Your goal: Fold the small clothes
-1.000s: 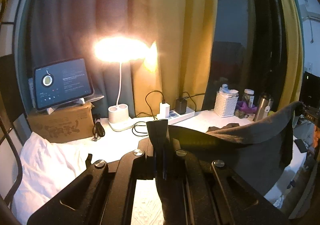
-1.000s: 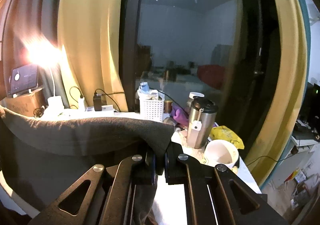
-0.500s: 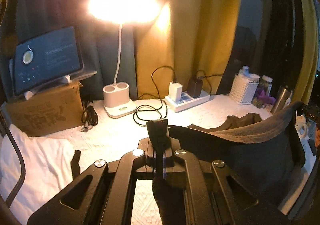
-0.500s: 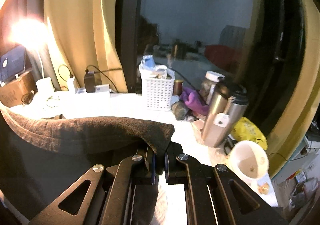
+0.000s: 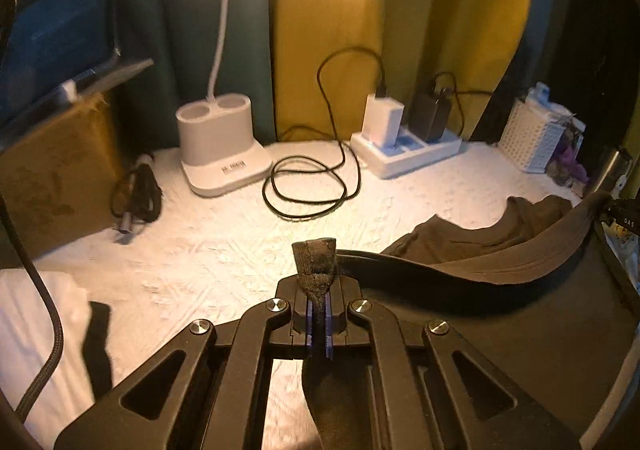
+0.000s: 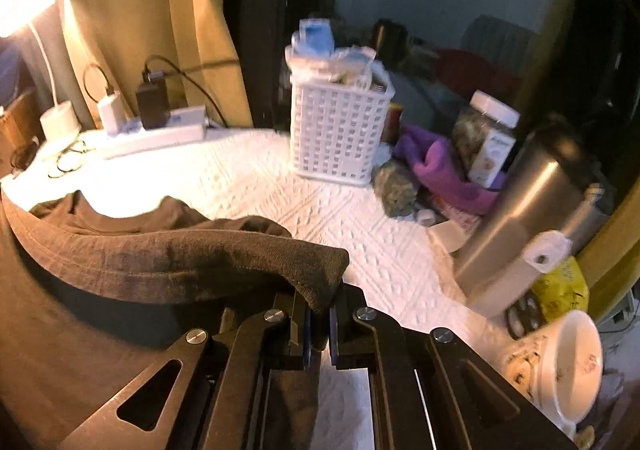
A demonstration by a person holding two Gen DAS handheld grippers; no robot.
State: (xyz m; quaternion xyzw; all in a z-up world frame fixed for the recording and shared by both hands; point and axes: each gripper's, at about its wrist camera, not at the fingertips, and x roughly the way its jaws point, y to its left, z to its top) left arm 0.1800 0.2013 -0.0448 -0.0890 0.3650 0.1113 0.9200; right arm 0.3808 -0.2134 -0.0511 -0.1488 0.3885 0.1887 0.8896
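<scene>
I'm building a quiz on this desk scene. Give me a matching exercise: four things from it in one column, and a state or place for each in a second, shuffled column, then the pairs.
Things:
1. dark garment
2. white basket
3. black cable
4. steel tumbler

States or places:
A. lies in a loose coil on the white tablecloth
B. stands far right, tilted in the fisheye view
C. is pinched at one corner by the left gripper and at another by the right gripper
D. stands by the dark window, stuffed with packets

Pairs: 1-C, 2-D, 3-A, 4-B
</scene>
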